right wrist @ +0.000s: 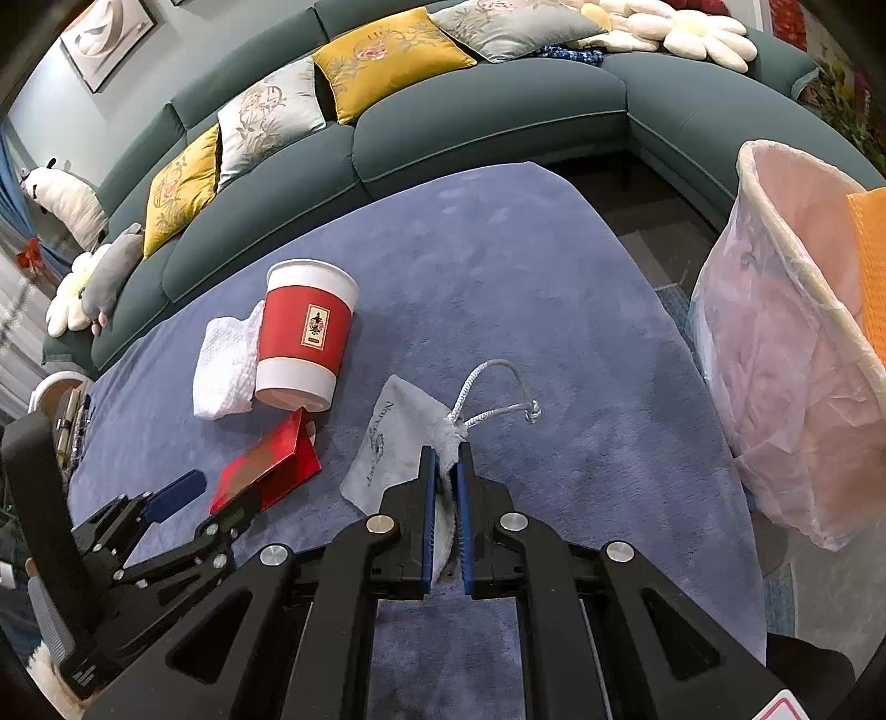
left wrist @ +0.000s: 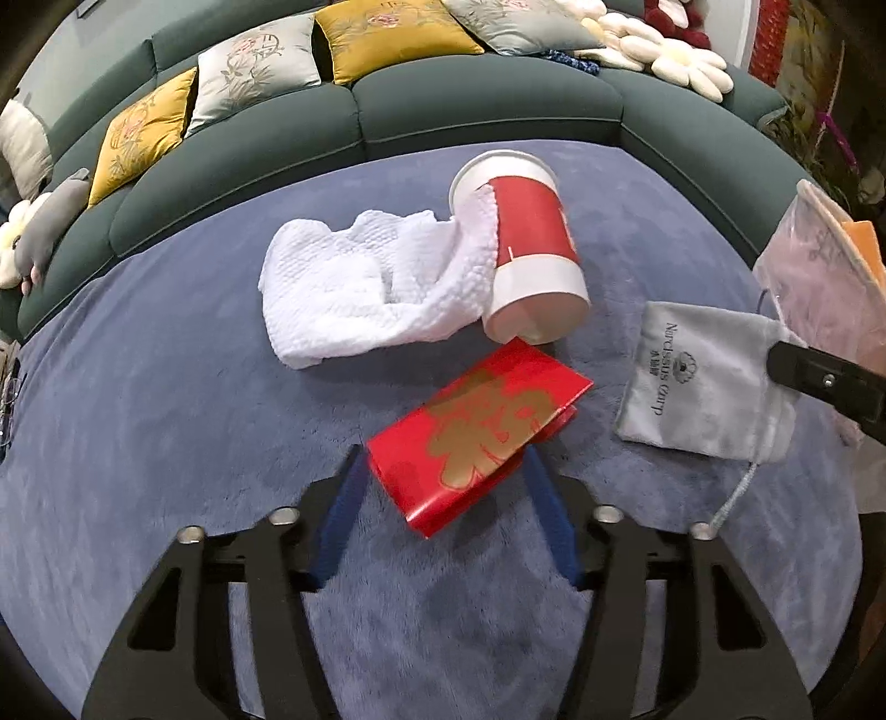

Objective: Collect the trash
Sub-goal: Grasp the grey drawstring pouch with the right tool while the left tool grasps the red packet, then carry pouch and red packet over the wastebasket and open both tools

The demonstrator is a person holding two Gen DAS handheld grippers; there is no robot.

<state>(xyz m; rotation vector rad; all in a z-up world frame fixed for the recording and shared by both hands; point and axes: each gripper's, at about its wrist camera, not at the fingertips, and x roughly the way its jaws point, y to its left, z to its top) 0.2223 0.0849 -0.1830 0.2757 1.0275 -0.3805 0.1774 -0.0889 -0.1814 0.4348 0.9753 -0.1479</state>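
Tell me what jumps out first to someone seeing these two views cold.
The red paper cup lying on its side on the blue carpet, a crumpled white paper towel against it. In front of it, the left gripper straddles a red-and-gold envelope. To the right, the right gripper is clamped on a grey drawstring pouch, with the plastic-lined bin beyond.

We are in a home living room: a green sofa (right wrist: 487, 105) with embroidered cushions (right wrist: 387, 58), framed wall art (right wrist: 105, 39), a blue carpet (right wrist: 526, 288).
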